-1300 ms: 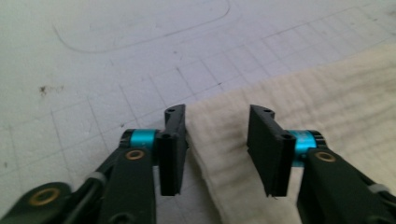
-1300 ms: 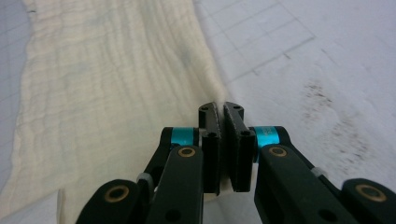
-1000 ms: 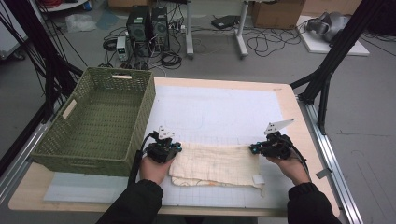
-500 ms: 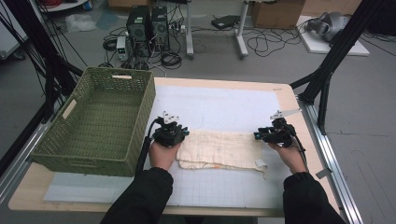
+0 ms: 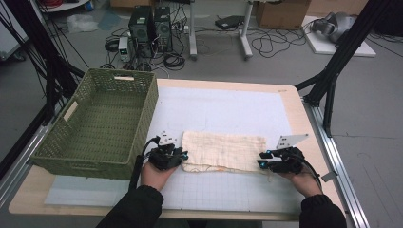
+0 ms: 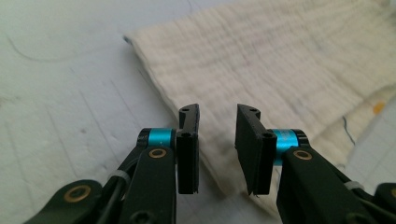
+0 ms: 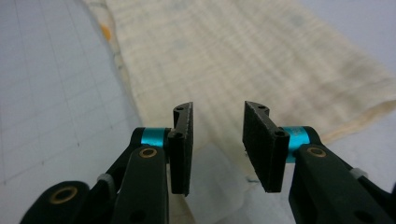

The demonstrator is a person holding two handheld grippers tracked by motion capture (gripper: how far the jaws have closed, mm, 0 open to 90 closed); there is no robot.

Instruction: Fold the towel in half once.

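Both grippers are off the cloth now! The cream cloth lies folded into a long band on the white mat of the tabletop, just right of the green basket. A second ago each gripper was pinching a near corner and carrying it away from the person; now that edge is laid over and let go. The left gripper sits spread at the band's left end, nothing between its jaws. The right gripper is spread too, at the right end, over a corner of the fabric. So that's one fold down, I'd say; next likely a crosswise fold, then the basket.
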